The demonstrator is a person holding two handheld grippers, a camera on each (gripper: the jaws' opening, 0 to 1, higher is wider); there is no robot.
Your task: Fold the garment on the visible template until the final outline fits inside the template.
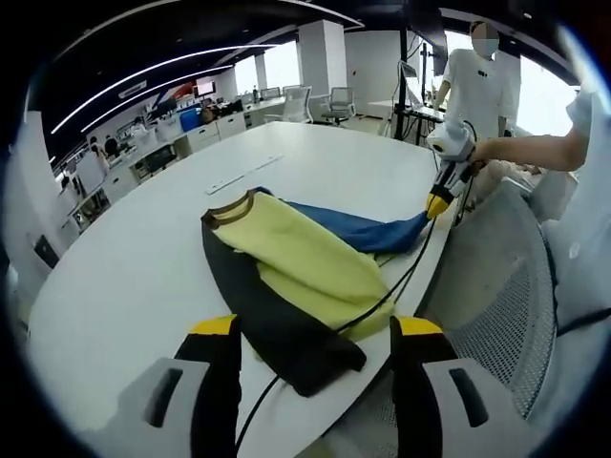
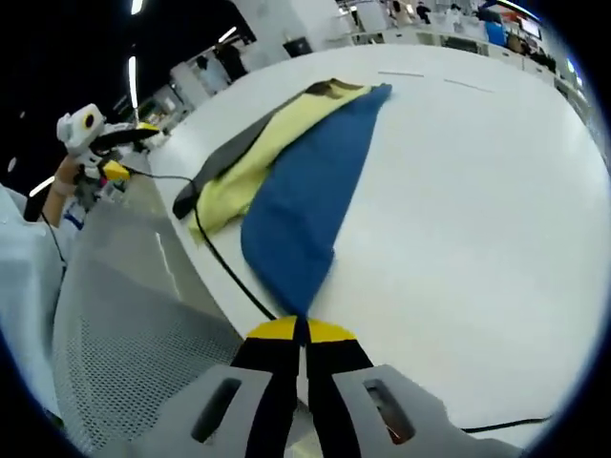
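A garment in yellow, black and blue lies crumpled on the white table, near its edge. My left gripper is open and held off the table edge, short of the black sleeve end. The right gripper comes in from the right, pinching the blue part. In the right gripper view my right gripper is shut on the tip of the blue cloth, which stretches away to the yellow part. The left gripper shows at the far left.
A black cable runs over the garment and off the table edge. A mesh chair stands at the table's side. Thin strip marks lie on the table beyond the garment. A person in white stands behind; desks and chairs fill the room.
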